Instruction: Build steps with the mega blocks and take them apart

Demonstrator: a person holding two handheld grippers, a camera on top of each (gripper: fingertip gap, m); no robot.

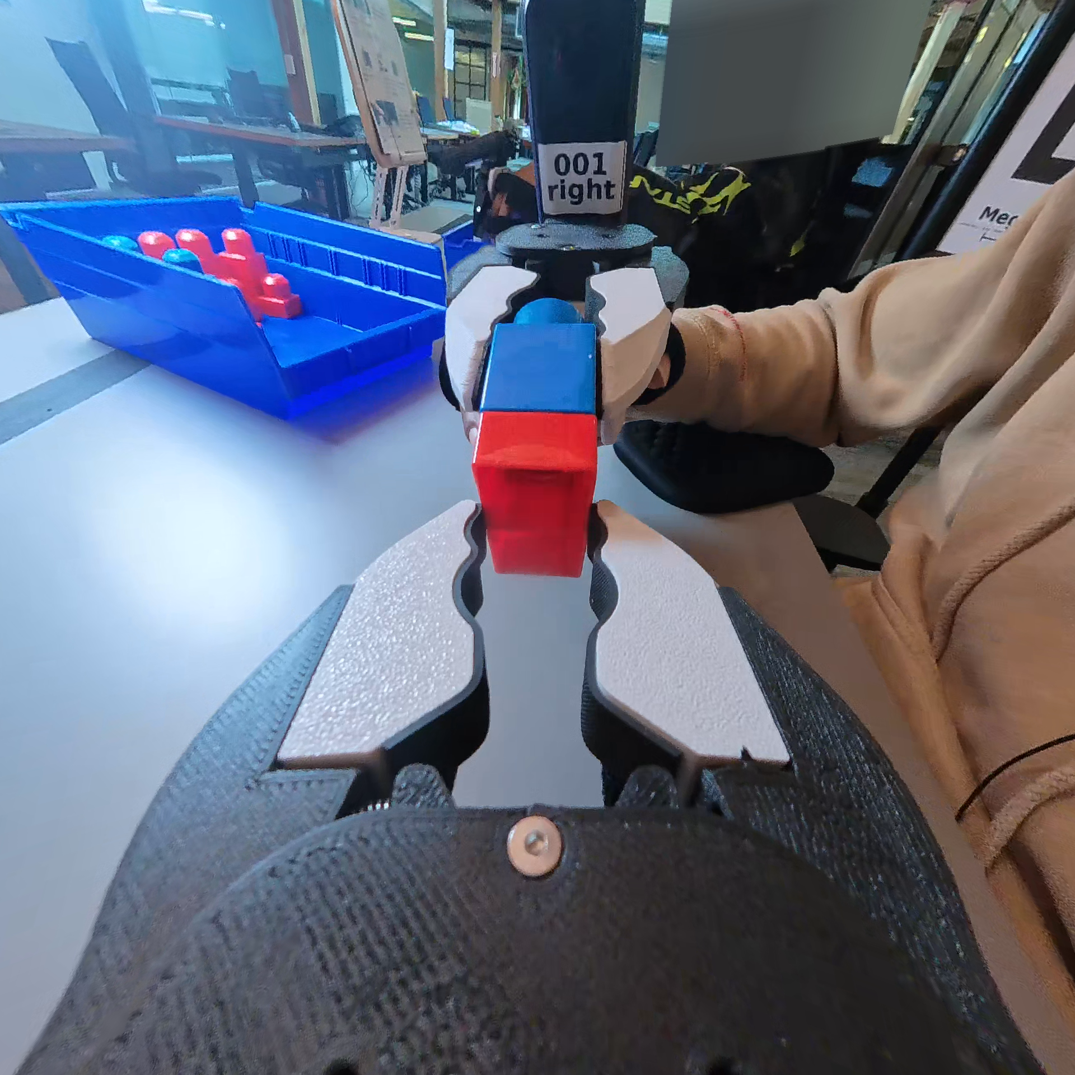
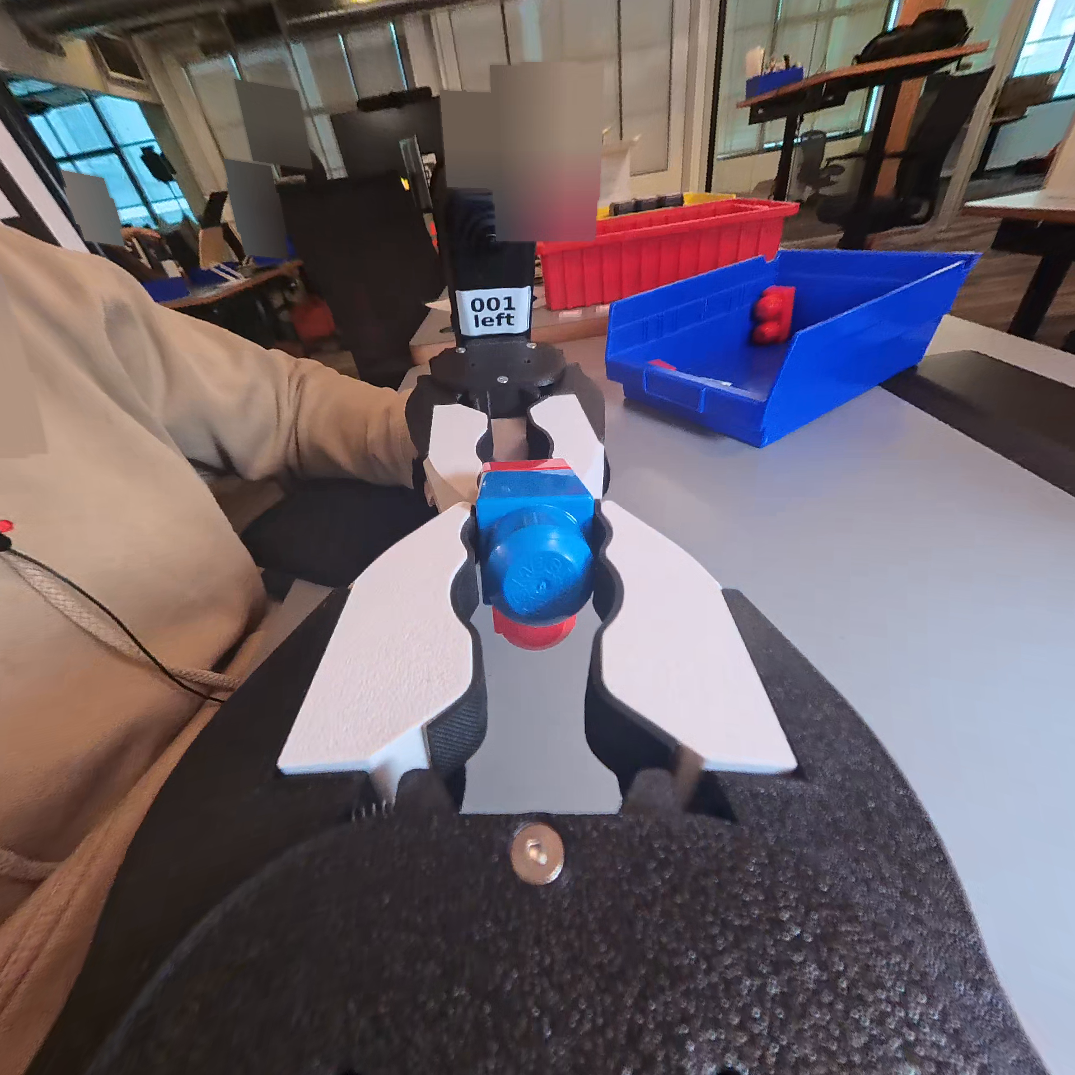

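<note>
A red block and a blue block are joined end to end and held in the air above the grey table between the two grippers, which face each other. My left gripper is shut on the red block. My right gripper is shut on the blue block, whose stud points at its camera; a red stud shows just below it. The right gripper also shows in the left wrist view, and the left gripper in the right wrist view.
A blue bin lies on the table with several red blocks and blue blocks inside; it also shows in the right wrist view. A red bin stands behind it. A person's beige sleeves flank the grippers. Left and right tips are no more than a few centimetres apart.
</note>
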